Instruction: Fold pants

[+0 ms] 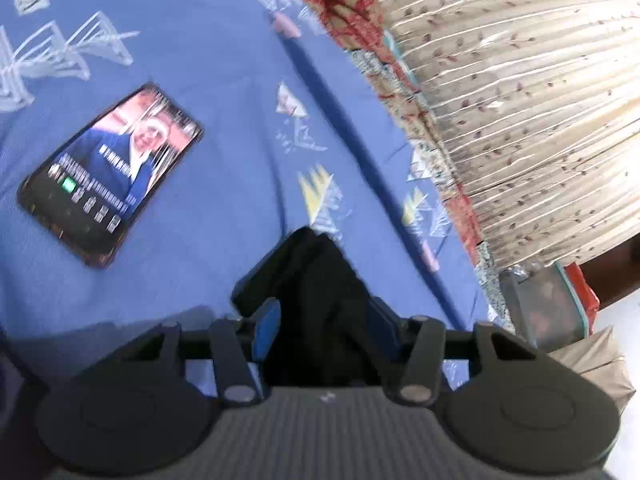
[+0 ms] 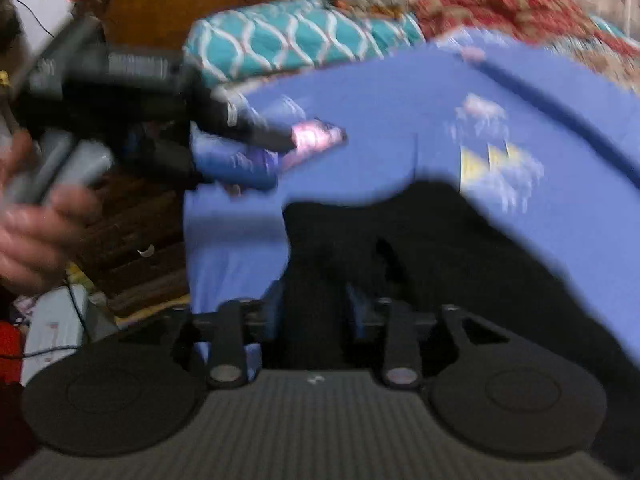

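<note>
- Jaws on the left gripper [image 1: 326, 320] stand partly apart with black cloth from the pants [image 1: 316, 276] bunched between them; I can't tell whether the pads really press on it or it's just sitting there loose.
- Same story on the right gripper [image 2: 316, 316]: jaws partly apart, dark pants cloth [image 2: 420, 240] between them, and that view is too smeared to call it gripped or released.
- Pants lie on the blue bedsheet [image 1: 200, 60] on the bed, near the close edge, right in front of both grippers.
- Risk, as I see it: if the cloth is only loosely caught, a pull could let a corner slip out and the fold would land crooked or collapse.
- Also, the phone [image 1: 110, 174] lies face up on the sheet just beside the pants, so a dragged leg could sweep it off the bed.
- Hard to see: most of the pants are cut off, so how far the fold has got is anyone's guess.
- A person's hand [image 2: 36, 216] holding the other gripper is blurred.
</note>
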A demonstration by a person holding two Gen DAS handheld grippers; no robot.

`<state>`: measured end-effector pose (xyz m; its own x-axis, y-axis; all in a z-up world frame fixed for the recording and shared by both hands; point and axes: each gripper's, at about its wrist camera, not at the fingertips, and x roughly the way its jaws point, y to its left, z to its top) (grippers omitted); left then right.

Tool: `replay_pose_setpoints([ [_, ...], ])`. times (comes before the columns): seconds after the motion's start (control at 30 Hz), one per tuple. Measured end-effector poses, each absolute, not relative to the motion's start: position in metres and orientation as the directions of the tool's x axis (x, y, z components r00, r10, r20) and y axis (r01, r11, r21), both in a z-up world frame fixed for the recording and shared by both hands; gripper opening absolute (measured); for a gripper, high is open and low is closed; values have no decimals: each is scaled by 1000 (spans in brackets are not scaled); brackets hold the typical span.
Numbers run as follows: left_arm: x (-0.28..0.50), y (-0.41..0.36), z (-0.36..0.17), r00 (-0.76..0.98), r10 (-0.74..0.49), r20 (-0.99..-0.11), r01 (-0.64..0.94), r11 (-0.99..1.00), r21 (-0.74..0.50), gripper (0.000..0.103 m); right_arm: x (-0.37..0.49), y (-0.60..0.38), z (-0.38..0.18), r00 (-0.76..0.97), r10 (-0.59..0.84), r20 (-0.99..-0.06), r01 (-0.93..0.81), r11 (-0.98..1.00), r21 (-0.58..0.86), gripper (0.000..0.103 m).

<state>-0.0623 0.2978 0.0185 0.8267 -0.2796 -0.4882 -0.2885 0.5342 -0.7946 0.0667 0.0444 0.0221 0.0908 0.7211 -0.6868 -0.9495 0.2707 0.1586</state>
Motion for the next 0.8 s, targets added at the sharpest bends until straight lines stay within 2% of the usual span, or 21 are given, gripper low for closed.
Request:
replay_pose_setpoints([
  [0.1, -56, 290, 16, 810, -292, -509, -295, 547, -783, 50, 70, 20, 29, 141, 748, -648, -908, 359, 216, 45],
  [0.27, -35, 267, 21, 778, -316, -544, -277, 604, -747, 64, 88, -53, 47, 304, 739, -601, -782, 554, 286, 46],
  [0.37, -23, 257, 27, 769, -307, -560, -274, 634, -723, 72, 96, -126, 47, 446, 677, -586, -609, 709, 357, 46],
  [0.47, -11, 250, 28, 750, -301, -589, -283, 659, -697, 72, 96, -216, 42, 593, 557, -582, -352, 829, 435, 45],
  [0.5, -8, 248, 28, 744, -298, -598, -288, 666, -689, 66, 93, -249, 41, 644, 496, -582, -254, 856, 449, 45],
  [0.53, -4, 247, 28, 735, -296, -610, -292, 674, -679, 53, 89, -280, 40, 692, 426, -583, -150, 875, 460, 45],
  [0.57, -1, 245, 27, 725, -296, -622, -297, 680, -670, 46, 85, -314, 40, 736, 337, -588, -34, 885, 465, 44],
  [0.6, 3, 244, 26, 714, -296, -634, -305, 684, -663, 31, 80, -342, 40, 766, 253, -591, 66, 883, 464, 44],
  [0.63, 6, 244, 25, 704, -294, -647, -317, 685, -656, 20, 76, -368, 40, 787, 175, -591, 154, 872, 465, 44],
  [0.7, 8, 245, 24, 693, -289, -660, -339, 678, -652, 16, 69, -417, 38, 806, 31, -591, 322, 815, 482, 45],
  [0.8, 7, 247, 26, 687, -273, -674, -373, 663, -649, 15, 68, -466, 27, 789, -98, -606, 480, 714, 510, 46],
])
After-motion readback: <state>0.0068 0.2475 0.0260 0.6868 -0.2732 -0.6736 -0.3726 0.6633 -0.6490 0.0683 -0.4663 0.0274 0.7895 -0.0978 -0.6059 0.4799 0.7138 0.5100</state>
